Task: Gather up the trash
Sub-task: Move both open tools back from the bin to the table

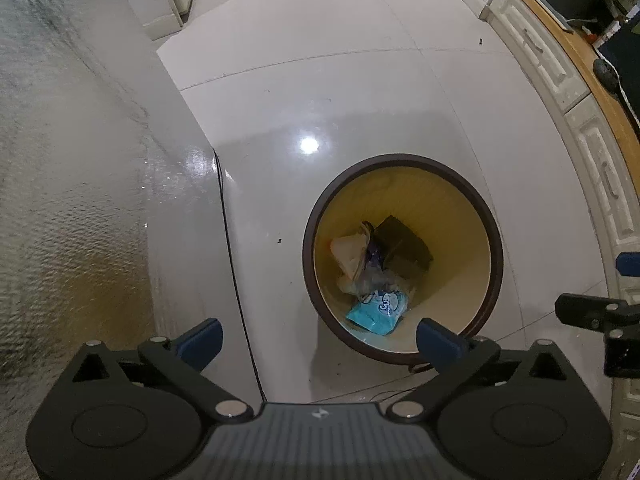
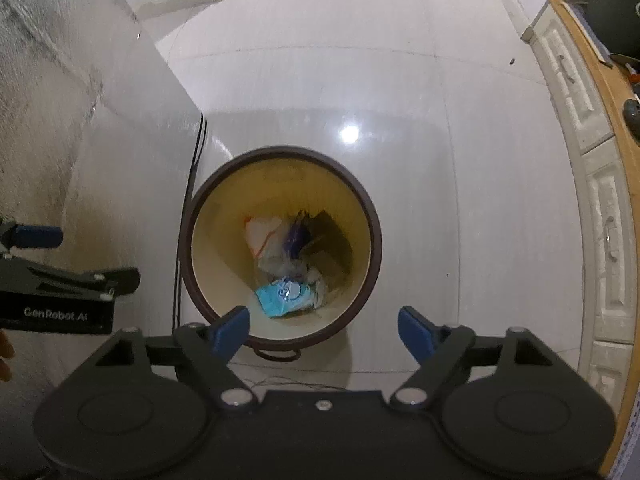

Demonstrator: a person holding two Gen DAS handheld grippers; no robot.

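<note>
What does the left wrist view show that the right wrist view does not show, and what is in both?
Only the left wrist view: the left gripper, open and empty, and a white cord on the dark desk at top right.
Only the right wrist view: the right gripper, open and empty, and the bin's small handle.
Both: the brown-rimmed bin on the tiled floor, holding a blue packet, and the black cable beside it.
</note>
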